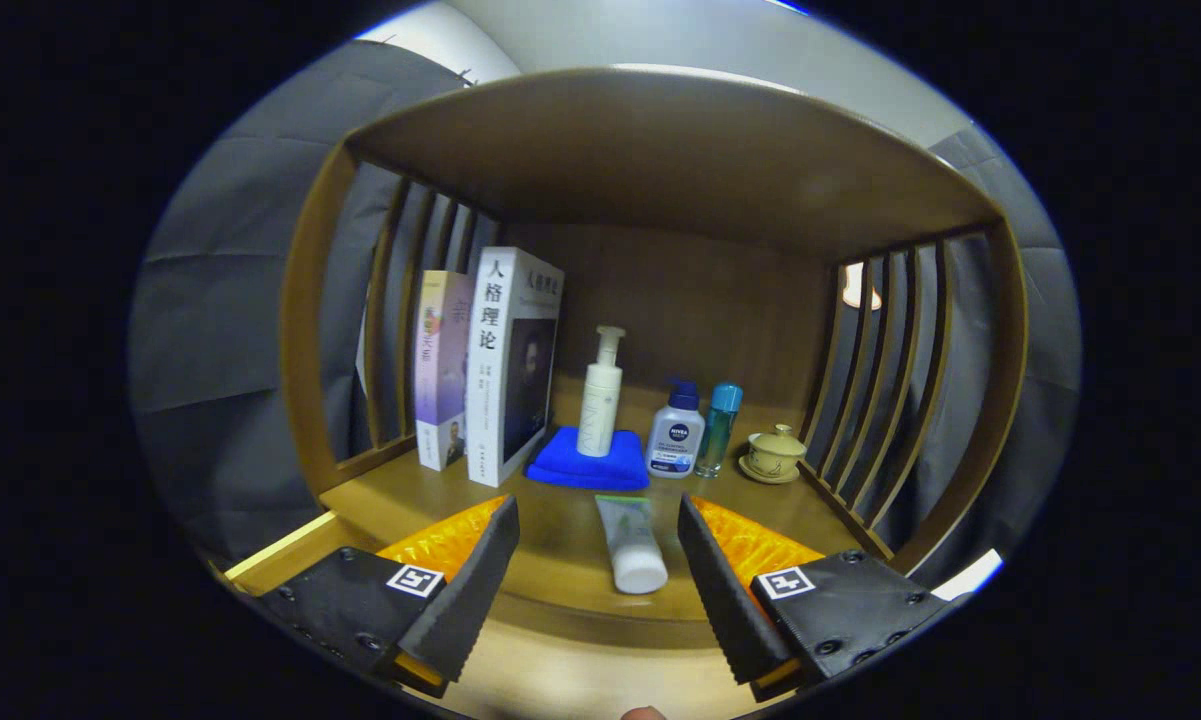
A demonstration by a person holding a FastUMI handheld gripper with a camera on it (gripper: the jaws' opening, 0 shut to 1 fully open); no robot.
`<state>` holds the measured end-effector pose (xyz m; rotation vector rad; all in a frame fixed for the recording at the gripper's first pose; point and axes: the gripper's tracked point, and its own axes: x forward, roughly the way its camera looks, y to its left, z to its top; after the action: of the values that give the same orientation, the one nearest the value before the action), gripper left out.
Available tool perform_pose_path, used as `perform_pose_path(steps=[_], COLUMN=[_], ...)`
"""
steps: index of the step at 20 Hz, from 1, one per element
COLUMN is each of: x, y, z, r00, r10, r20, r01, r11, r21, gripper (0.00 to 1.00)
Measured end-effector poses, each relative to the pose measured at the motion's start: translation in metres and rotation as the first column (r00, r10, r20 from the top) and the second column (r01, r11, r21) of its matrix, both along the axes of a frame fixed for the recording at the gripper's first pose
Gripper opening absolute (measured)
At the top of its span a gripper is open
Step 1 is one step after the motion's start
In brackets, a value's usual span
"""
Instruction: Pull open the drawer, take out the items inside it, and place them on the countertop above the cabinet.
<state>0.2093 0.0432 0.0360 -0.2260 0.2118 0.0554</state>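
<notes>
My gripper (597,507) is open, its fingers spread wide over the front of the wooden countertop (560,570). A white tube with a green end (632,545) lies flat on the countertop between the fingertips. Its cap points toward me and neither finger touches it. Below the countertop's front edge a paler wooden surface (570,680) shows; I cannot tell whether it belongs to the drawer.
Further back on the countertop stand two books (490,365), a white pump bottle (600,395) on a folded blue cloth (588,462), a small blue-capped bottle (676,432), a teal bottle (720,425) and a lidded tea cup (774,452). Slatted side walls (860,390) and a shelf (660,150) above enclose the space.
</notes>
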Motion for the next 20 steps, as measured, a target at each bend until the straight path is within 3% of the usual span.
perform_pose_path(steps=[6,13,20], x=[-0.054,-0.117,-0.164], y=[-0.004,-0.013,-0.002], z=[-0.015,-0.04,-0.074], r00=[0.999,0.993,0.994], r10=[-0.003,-0.028,0.021], r20=[0.047,0.111,0.107], r01=[-0.001,0.019,-0.025], r11=[0.997,0.997,0.999], r21=[0.077,0.081,0.038], gripper=[0.98,0.98,0.98])
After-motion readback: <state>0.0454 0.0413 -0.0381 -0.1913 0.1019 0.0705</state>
